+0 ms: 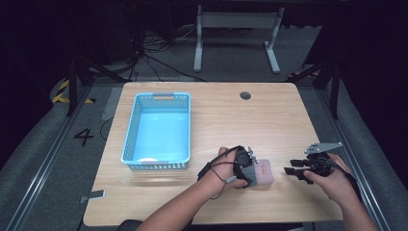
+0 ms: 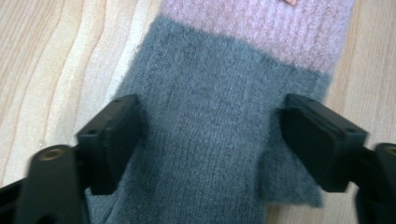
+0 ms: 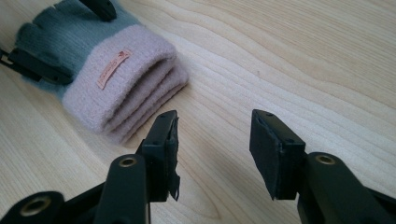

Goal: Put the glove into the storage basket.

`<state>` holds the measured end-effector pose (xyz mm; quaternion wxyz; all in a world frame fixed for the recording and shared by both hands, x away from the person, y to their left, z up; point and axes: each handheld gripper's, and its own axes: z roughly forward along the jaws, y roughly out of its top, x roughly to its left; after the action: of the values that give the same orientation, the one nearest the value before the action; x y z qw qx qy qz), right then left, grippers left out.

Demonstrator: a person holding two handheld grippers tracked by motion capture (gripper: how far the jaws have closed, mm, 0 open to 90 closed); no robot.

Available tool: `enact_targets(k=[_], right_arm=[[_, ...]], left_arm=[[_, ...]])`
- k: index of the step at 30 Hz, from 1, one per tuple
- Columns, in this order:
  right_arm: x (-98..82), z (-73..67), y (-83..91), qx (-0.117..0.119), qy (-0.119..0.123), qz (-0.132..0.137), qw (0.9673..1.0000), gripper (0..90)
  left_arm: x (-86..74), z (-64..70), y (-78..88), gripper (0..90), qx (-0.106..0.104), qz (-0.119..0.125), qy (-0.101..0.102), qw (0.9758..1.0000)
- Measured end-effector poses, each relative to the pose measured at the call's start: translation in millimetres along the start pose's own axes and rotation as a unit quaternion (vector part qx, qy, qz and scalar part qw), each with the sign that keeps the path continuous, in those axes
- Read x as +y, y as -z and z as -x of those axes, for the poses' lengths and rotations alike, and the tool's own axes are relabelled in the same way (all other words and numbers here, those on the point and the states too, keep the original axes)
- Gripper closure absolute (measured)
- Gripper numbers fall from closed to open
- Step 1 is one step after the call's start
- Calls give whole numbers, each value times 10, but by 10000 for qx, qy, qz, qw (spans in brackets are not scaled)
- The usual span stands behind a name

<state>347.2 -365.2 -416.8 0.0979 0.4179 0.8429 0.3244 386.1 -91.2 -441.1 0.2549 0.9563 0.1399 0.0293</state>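
Observation:
A knitted glove (image 1: 263, 174) with a grey-green hand and a pink cuff lies flat near the table's front edge. In the left gripper view my left gripper (image 2: 210, 135) has one jaw pressed into each side of the glove's grey part (image 2: 210, 154), which bunches slightly between them. The high view shows that left gripper (image 1: 251, 174) pointing right onto the glove. My right gripper (image 1: 289, 166) hovers just right of the glove, pointing left at it. In its own view the right gripper (image 3: 215, 140) stands open over bare wood, a short way from the glove's pink cuff (image 3: 126, 79).
A light blue plastic basket (image 1: 129, 130) stands on the wooden table (image 1: 231, 120) to the left. A round cable hole (image 1: 245, 95) sits near the far edge. Beyond the table, cables and a white stand frame (image 1: 235, 29) lie on a dark floor.

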Motion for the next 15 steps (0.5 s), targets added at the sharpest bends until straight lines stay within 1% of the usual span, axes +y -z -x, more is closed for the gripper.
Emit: enact_targets(k=[1, 2, 3, 4, 5, 6, 7, 8, 10, 12, 15], right_arm=[[-3, 4, -1, -6, -2, 3, 10000, 531], [-5, 7, 3, 7, -6, 8, 10000, 532], [-5, 7, 3, 7, -6, 8, 10000, 532], [-4, 7, 6, 4, -7, 16, 10000, 532], [-2, 6, 8, 6, -2, 23, 10000, 533], [-2, 6, 8, 6, -2, 23, 10000, 533], [-2, 4, 5, 14, 2, 14, 10000, 533], [-4, 2, 1, 5, -4, 9, 10000, 533], [-6, 6, -4, 16, -6, 8, 10000, 534], [-7, 10, -5, 22, -9, 2, 10000, 534], [-10, 20, -4, 26, -26, 18, 10000, 534]], left_arm=[[-3, -9, 9, 295, 5, 27, 4, 10000], [-9, -16, 21, 411, 13, 53, 10, 10000], [-14, -28, 27, 411, -4, 98, -20, 10000], [-21, -31, 34, 465, -33, 123, -1, 9999], [-24, -38, 41, 564, -22, 130, -21, 9999], [-28, -37, 44, 564, -29, 140, 3, 9999], [-32, -43, 45, 607, -12, 173, -27, 9998], [-40, -46, 48, 622, -18, 226, -25, 9997], [-43, -57, 58, 643, -80, 215, 36, 9997], [-41, -69, 62, 652, -85, 230, 12, 9997], [-35, -82, 84, 671, -119, 198, 50, 9997]])
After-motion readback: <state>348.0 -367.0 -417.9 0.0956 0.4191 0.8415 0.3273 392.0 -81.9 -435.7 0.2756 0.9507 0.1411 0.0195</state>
